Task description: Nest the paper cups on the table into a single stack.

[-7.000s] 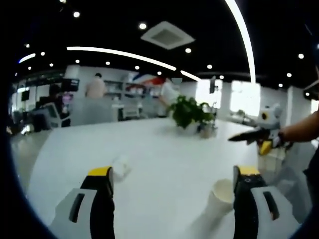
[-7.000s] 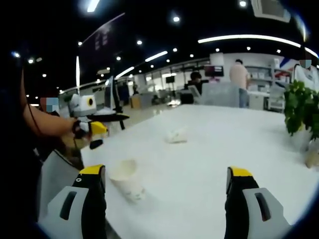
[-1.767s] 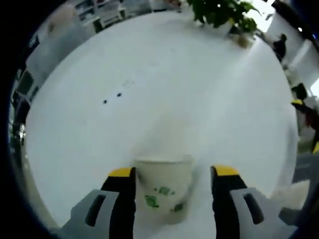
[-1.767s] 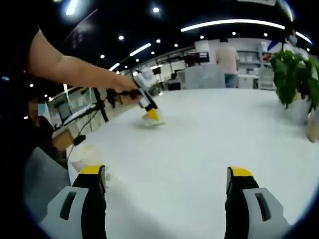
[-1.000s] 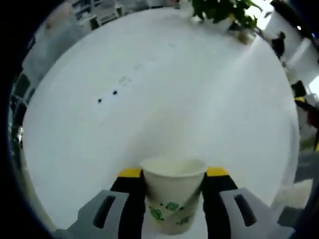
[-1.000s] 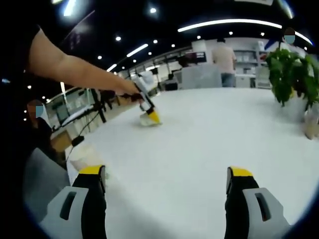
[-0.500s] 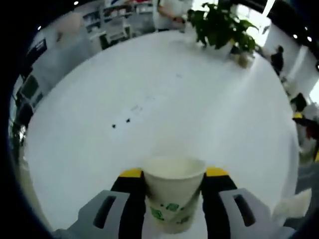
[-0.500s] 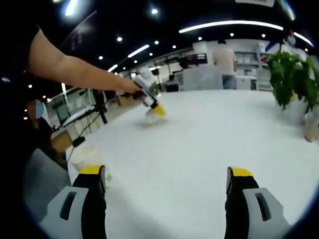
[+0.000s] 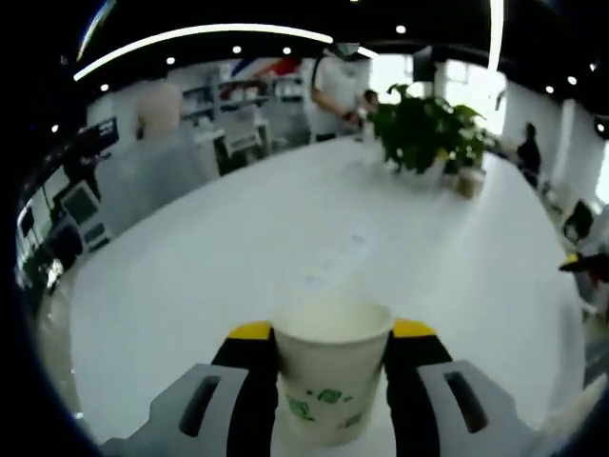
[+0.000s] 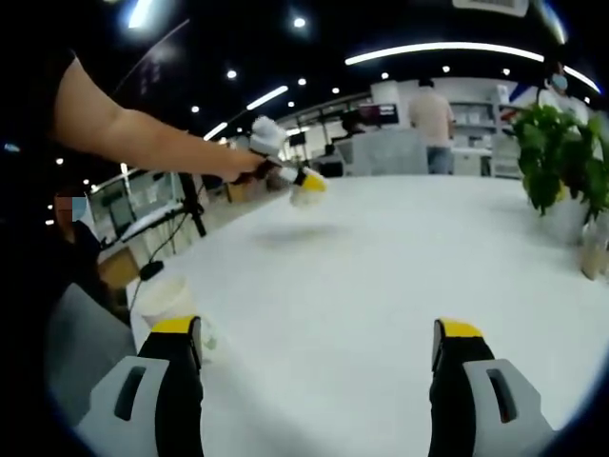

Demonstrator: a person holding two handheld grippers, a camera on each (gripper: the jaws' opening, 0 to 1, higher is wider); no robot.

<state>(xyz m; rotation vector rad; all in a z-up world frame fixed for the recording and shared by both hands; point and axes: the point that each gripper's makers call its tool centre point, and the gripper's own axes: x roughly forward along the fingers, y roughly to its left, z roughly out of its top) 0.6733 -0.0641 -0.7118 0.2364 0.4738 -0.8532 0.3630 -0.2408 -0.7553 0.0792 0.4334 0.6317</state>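
Note:
My left gripper (image 9: 331,335) is shut on a white paper cup (image 9: 331,386) with green print, held upright between the yellow-tipped jaws. In the right gripper view the same left gripper (image 10: 306,185) hangs above the white table (image 10: 381,276) at the end of a person's arm, with that cup (image 10: 306,199) in it and its shadow on the table below. A second paper cup (image 10: 168,299) stands on the table near its left edge, just beyond my right gripper's left jaw. My right gripper (image 10: 317,335) is open over bare table, with nothing between its jaws.
A potted green plant (image 9: 423,133) stands at the table's far side, with a small jar (image 9: 467,183) beside it; the plant (image 10: 561,162) is at the right in the right gripper view. People and desks fill the room behind. The table's edge runs close on the left.
The left gripper closed on the cup about a second ago and has since lifted it off the table, tilting up towards the room. The right gripper has stayed put.

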